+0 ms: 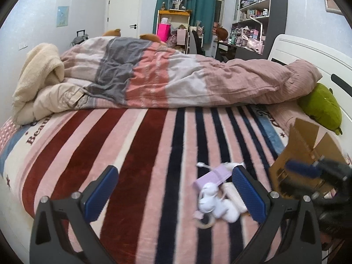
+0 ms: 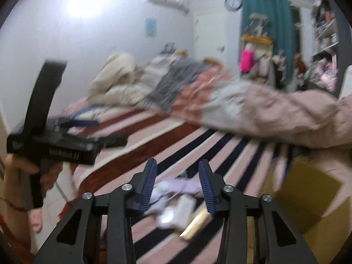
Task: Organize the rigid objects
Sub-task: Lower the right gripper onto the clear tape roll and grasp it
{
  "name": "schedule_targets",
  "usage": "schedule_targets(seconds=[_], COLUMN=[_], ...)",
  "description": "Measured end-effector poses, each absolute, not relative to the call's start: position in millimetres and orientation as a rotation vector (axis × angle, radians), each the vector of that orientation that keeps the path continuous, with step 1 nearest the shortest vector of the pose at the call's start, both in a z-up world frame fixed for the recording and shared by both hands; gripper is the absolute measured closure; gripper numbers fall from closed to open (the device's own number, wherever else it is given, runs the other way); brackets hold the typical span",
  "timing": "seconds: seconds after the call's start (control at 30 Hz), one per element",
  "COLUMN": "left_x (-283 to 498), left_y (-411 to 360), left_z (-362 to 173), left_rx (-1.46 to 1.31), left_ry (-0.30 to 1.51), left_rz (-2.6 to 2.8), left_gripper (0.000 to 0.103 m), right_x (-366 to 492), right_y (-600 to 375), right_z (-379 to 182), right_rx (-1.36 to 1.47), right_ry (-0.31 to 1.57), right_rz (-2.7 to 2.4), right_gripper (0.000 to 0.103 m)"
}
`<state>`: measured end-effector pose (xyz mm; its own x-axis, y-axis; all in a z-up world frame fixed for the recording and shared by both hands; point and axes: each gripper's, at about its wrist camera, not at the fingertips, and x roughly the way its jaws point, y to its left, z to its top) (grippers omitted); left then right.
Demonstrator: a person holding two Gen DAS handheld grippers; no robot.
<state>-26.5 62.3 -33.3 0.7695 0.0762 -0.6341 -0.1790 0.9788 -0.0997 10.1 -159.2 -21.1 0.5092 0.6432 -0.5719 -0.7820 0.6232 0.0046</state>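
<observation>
A small pile of objects lies on the striped bed blanket [image 1: 154, 154]: a lilac box [image 1: 211, 176], white plastic pieces [image 1: 215, 204] and a cream flat piece [image 1: 233, 195]. My left gripper [image 1: 173, 189] is open and empty, with the pile just inside its right finger. An open cardboard box [image 1: 308, 154] stands to the right. In the blurred right wrist view, my right gripper [image 2: 178, 187] is open and empty above the same pile: the lilac box [image 2: 184, 186], a white piece [image 2: 169, 216] and a gold bar [image 2: 195, 224]. The cardboard box [image 2: 308, 198] is at right. The left gripper [image 2: 55, 145] shows at left.
A rumpled pink and grey duvet [image 1: 176, 77] and a cream blanket [image 1: 39, 74] cover the far half of the bed. A green plush [image 1: 321, 107] lies by the white headboard [image 1: 308, 55]. Shelves, a desk and a door stand beyond the bed.
</observation>
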Motion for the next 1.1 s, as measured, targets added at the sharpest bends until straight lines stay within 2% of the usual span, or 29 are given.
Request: schedule_targets(seconds=[0.17,0.43,0.67,0.73,0.8,0.83,1.1], left_x=[-35.1,-48.1,-59.0,-60.3,-62.3,-63.2,-72.3], left_y=[85.2,100.9,114.7,116.9,117.2,117.6,119.3], left_z=[-60.7,-82.3,-88.2,-90.0,-91.3,-91.8,-91.0], left_rx=[-0.202,-0.228,-0.273,-0.279,-0.278,-0.28,-0.271], left_ry=[0.687,0.682,0.667,0.67,0.672,0.673,0.674], left_rz=[0.108,0.115,0.138,0.143,0.147,0.147,0.159], left_gripper=[0.001,0.001,0.001,0.001,0.001,0.001,0.001], right_x=[18.6,30.8,28.7,29.8,31.2,31.6,27.0], right_y=[-117.7,-89.0,-73.1,-72.6,-74.0,-73.8,-74.8], right_z=[-92.2,-138.9,-154.3,-161.9,-166.2,-168.0,-174.0], right_rx=[-0.292,-0.382,-0.437,-0.442,-0.417,-0.398,-0.397], right_ry=[0.8,0.904,0.985,0.998,1.005,1.007,0.974], right_rz=[0.926,0.972,1.009,0.97,0.953,0.96,0.914], right_gripper=[0.074,0.074,0.074,0.071,0.052,0.049,0.048])
